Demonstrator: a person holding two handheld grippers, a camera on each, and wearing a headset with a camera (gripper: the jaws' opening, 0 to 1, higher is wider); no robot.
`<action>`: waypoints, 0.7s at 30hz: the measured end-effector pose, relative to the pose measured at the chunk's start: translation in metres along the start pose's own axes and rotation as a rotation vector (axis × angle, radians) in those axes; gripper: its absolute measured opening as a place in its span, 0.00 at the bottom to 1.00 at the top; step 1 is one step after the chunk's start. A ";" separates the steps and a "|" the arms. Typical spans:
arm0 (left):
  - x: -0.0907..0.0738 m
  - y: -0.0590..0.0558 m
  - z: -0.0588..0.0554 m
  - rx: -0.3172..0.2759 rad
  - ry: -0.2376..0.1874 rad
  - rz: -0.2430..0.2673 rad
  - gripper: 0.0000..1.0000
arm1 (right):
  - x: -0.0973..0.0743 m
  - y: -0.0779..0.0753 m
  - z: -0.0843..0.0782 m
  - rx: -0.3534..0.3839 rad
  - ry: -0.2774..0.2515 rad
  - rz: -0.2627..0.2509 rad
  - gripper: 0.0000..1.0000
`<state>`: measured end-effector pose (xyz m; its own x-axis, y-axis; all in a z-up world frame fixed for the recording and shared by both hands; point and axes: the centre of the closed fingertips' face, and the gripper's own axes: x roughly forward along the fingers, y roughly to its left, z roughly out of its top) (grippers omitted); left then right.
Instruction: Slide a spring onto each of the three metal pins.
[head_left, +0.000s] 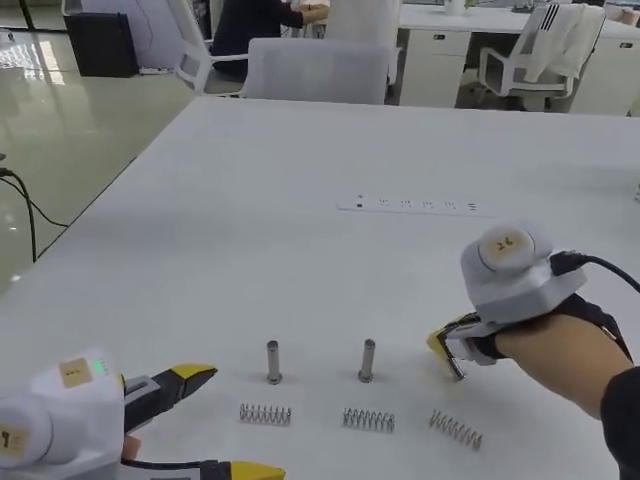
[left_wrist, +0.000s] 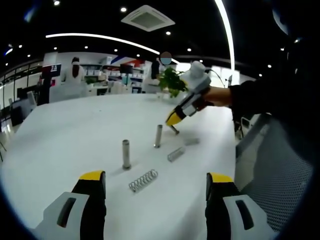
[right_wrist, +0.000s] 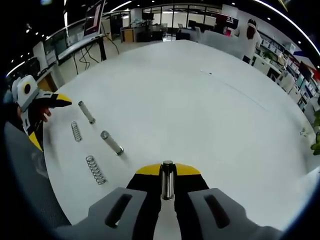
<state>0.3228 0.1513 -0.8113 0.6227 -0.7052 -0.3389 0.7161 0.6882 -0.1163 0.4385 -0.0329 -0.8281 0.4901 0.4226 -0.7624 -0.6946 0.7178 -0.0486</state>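
Two metal pins stand upright on the white table, the left pin (head_left: 273, 361) (left_wrist: 126, 153) (right_wrist: 86, 112) and the middle pin (head_left: 367, 360) (left_wrist: 158, 136) (right_wrist: 111, 142). Three springs lie in a row before them: left spring (head_left: 265, 414) (left_wrist: 143, 180), middle spring (head_left: 368, 420) (left_wrist: 176, 153), right spring (head_left: 455, 429) (left_wrist: 191, 141). My right gripper (head_left: 448, 348) (right_wrist: 167, 171) is shut on a third pin (right_wrist: 167, 184) (head_left: 456, 369), held tilted just above the table to the right of the middle pin. My left gripper (head_left: 228, 420) (left_wrist: 156, 177) is open near the left spring, holding nothing.
A flush power strip (head_left: 415, 205) sits in the tabletop further back. Office chairs (head_left: 315, 70) stand at the table's far edge, with desks and people beyond. The table's left edge (head_left: 90, 205) runs diagonally toward me. A potted plant (left_wrist: 172, 80) stands past the right gripper.
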 end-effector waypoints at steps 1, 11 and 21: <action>0.000 -0.001 0.000 0.001 0.000 -0.001 0.79 | -0.003 0.001 -0.001 -0.001 -0.004 -0.003 0.05; 0.000 -0.004 0.005 0.015 -0.007 -0.006 0.79 | -0.018 0.000 -0.006 0.014 -0.035 -0.020 0.05; -0.001 -0.006 0.007 0.017 -0.014 -0.003 0.79 | -0.024 0.002 -0.011 0.032 -0.052 -0.015 0.05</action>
<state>0.3198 0.1468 -0.8041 0.6248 -0.7096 -0.3258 0.7231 0.6832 -0.1013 0.4195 -0.0475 -0.8172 0.5271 0.4394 -0.7274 -0.6704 0.7410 -0.0382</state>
